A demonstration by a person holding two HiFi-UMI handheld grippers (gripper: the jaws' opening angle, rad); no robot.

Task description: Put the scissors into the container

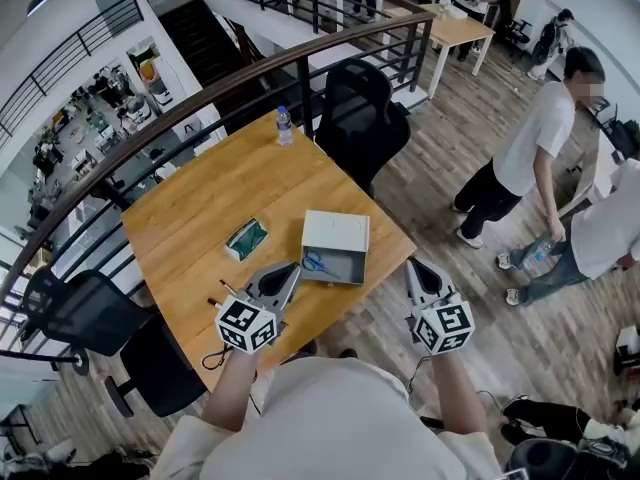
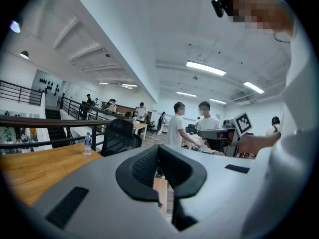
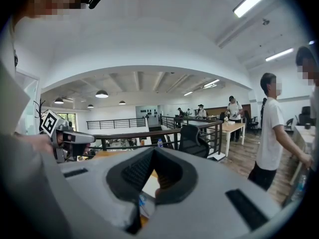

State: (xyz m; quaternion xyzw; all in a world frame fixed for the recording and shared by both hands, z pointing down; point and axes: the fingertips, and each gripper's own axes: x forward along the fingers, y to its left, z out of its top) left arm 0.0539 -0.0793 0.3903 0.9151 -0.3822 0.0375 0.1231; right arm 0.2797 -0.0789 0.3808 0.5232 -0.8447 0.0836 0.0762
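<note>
The scissors (image 1: pixel 318 263), with blue handles, lie inside the open grey-white container (image 1: pixel 336 232) near the wooden table's (image 1: pixel 200 208) right front edge. My left gripper (image 1: pixel 291 269) hovers just left of the container, over the table, pointing at it; its jaws meet and hold nothing. My right gripper (image 1: pixel 412 264) hangs off the table's right edge, over the floor, also shut and holding nothing. In the left gripper view the left gripper (image 2: pixel 158 146) is closed at the tip. Below the right gripper (image 3: pixel 153 150), the right gripper view shows a slice of the container (image 3: pixel 149 185).
A green packet (image 1: pixel 247 238) lies left of the container and a pen (image 1: pixel 226 289) lies near the front edge. A water bottle (image 1: pixel 284 125) stands at the far corner, a black chair (image 1: pixel 360 118) behind it. A railing (image 1: pixel 180 108) runs along the left. People (image 1: pixel 530 148) stand at right.
</note>
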